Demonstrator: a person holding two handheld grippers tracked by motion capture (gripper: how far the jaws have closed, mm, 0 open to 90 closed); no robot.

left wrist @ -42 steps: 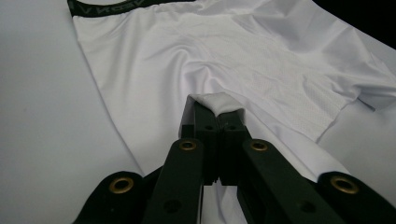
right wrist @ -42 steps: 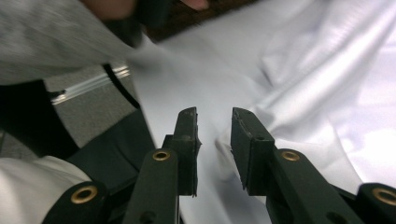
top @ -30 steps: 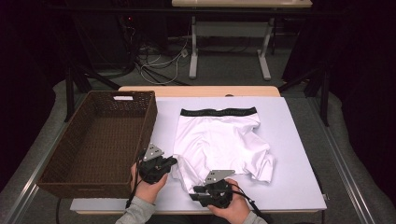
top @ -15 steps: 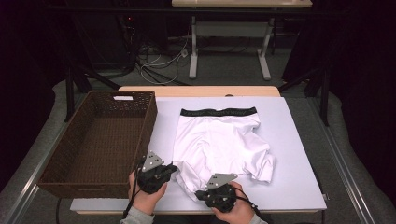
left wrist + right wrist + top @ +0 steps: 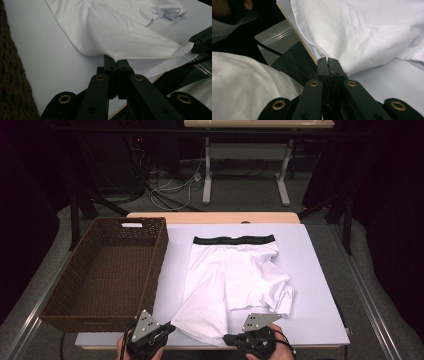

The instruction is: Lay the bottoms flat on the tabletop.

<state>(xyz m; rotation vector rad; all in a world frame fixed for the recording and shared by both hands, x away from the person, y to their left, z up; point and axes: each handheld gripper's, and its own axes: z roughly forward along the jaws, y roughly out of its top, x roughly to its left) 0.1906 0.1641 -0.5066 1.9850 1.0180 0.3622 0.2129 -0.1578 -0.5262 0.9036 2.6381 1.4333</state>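
White shorts (image 5: 235, 275) with black waistband lie flat on the pale table sheet (image 5: 320, 270), just right of the wicker basket (image 5: 105, 270). Left gripper (image 5: 170, 327) is clenched on the near left leg hem, cloth lifted off the sheet. Right gripper (image 5: 227, 338), jaws just closed, pinches the same hem at the table's near edge. Right leg is rumpled.
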